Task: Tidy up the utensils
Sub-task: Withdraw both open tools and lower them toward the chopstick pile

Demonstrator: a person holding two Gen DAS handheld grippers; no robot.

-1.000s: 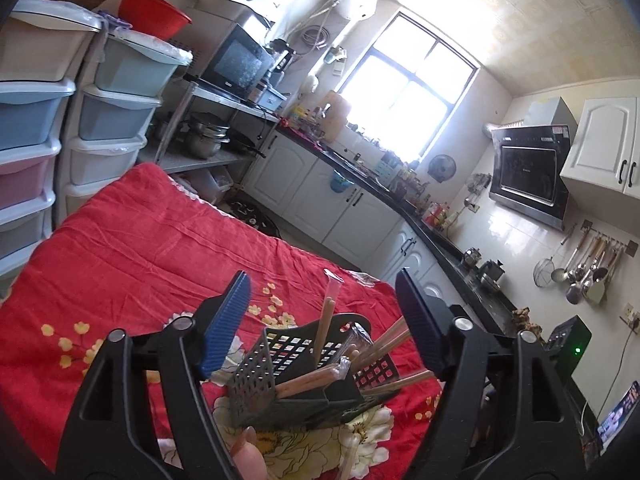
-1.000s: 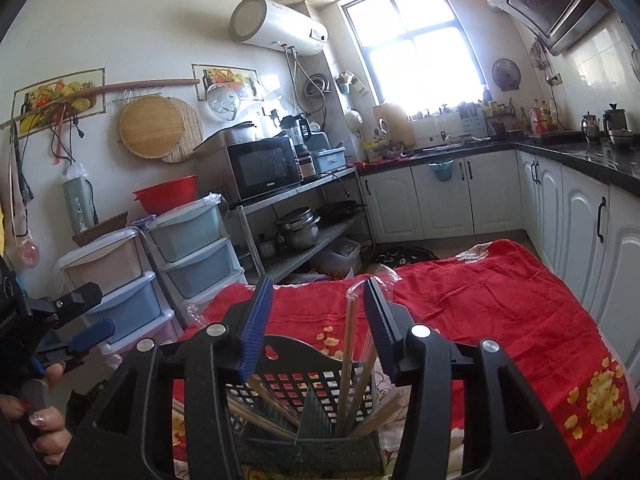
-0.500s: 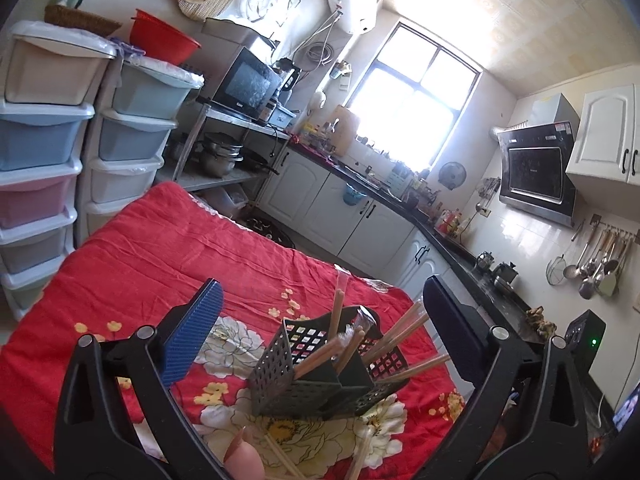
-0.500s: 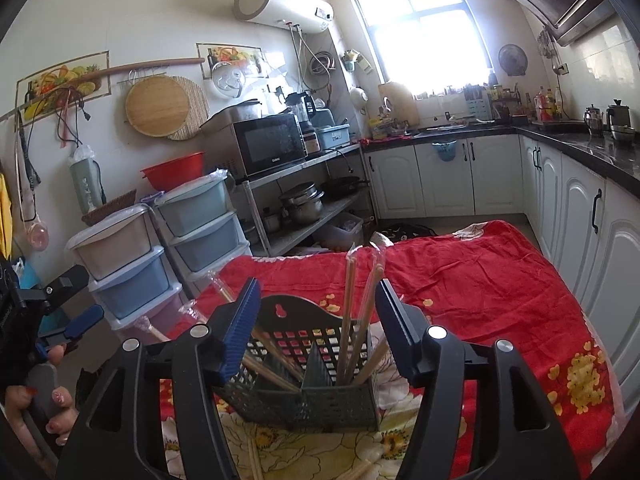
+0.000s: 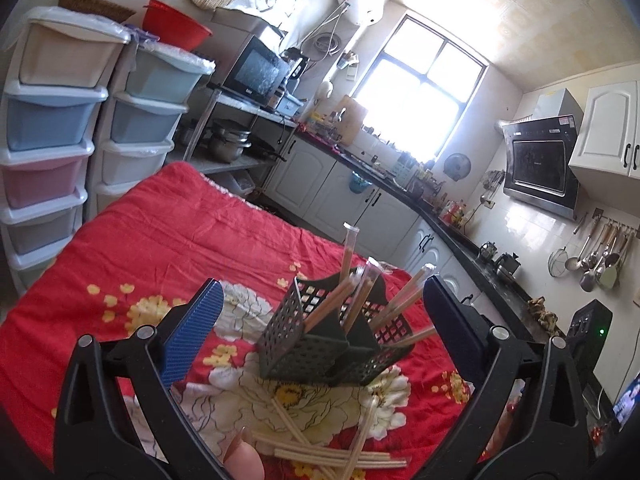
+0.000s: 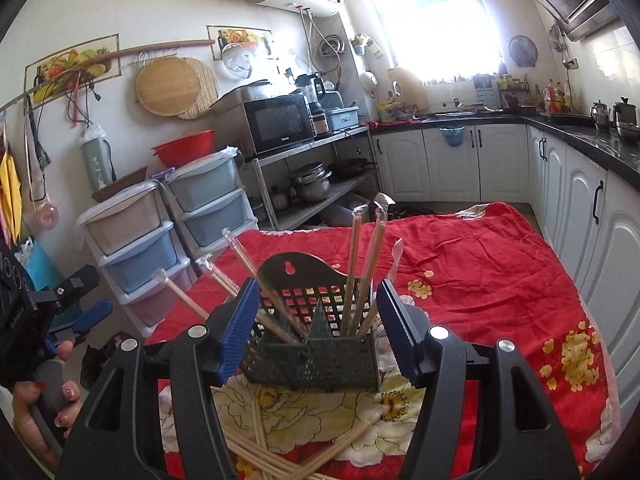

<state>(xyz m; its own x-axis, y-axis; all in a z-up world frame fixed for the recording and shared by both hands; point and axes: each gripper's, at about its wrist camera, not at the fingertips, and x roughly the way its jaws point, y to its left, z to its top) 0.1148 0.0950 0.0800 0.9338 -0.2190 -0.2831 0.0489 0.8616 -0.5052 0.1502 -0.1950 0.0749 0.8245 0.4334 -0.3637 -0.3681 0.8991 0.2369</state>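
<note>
A dark perforated utensil holder [image 5: 320, 352] stands on the red flowered cloth [image 5: 160, 248]. Several wrapped chopsticks [image 5: 348, 252] stick out of it. More loose chopsticks [image 5: 320, 450] lie on the cloth in front of it. My left gripper [image 5: 320, 328] is open and empty, its blue pads [image 5: 192, 332] wide apart, pulled back from the holder. In the right wrist view the holder [image 6: 316, 364] sits just beyond my right gripper [image 6: 316, 320], which is open and empty, with loose chopsticks [image 6: 280, 452] below it. The left gripper [image 6: 60, 316] shows at far left.
Stacked plastic drawers [image 5: 52, 128] stand left of the table. A shelf with a microwave [image 6: 280, 122] and pots is behind. White cabinets [image 6: 580, 216] under a black counter run along the right side.
Both grippers have pulled back and up from the holder. The left jaws have opened much wider. The loose chopsticks on the cloth have come into view.
</note>
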